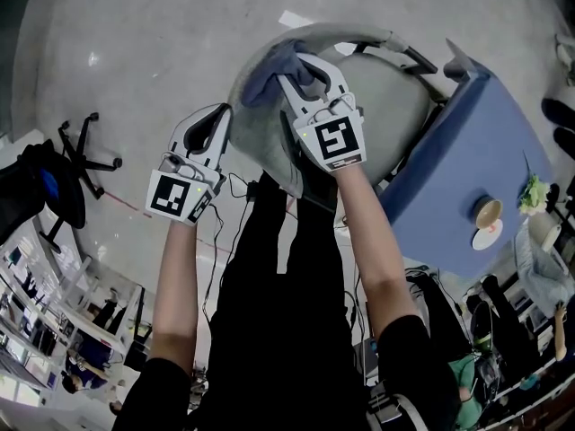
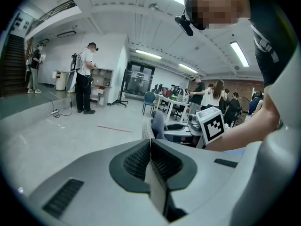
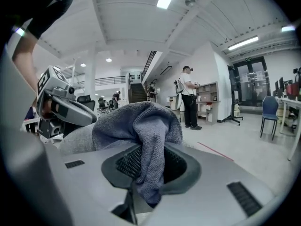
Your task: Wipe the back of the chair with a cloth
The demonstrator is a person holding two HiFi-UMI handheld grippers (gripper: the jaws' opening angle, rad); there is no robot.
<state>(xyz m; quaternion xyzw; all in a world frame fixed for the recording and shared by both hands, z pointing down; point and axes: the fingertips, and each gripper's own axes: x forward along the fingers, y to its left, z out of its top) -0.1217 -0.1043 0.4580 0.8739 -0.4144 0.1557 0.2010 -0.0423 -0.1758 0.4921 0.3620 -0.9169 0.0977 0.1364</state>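
Blue-grey terry cloth (image 3: pixel 141 121), thick and looped in texture, sits bunched in soft folds on the top edge of the chair (image 1: pixel 254 146) back. Hangs by one fold down into the right gripper (image 1: pixel 307 68), clamped tight between its two jaws, with the rest heaped ahead of them and spilling over the rim of the back. Shows in the head view as a crumpled darker lump at the crest of the curved back, partly covered by that gripper.

Chair light grey and fabric-covered, with a rounded seat, a curved back wrapping round it, and a dark arm frame at the far side of the seat.

Left gripper (image 1: pixel 214 119) just beside the left outer edge of the chair back, jaws pressed together with nothing between them; not clear whether touching the chair. Looks along the crest of the back toward the cloth and the other gripper's marker cube.

Blue table (image 1: pixel 449 178) close against the right side of the chair, bearing a cup (image 1: pixel 488 212) on a saucer (image 1: pixel 481 238). Black office chair (image 1: pixel 70 200) well apart to the left of the chair, on a pale polished floor (image 1: pixel 135 43).
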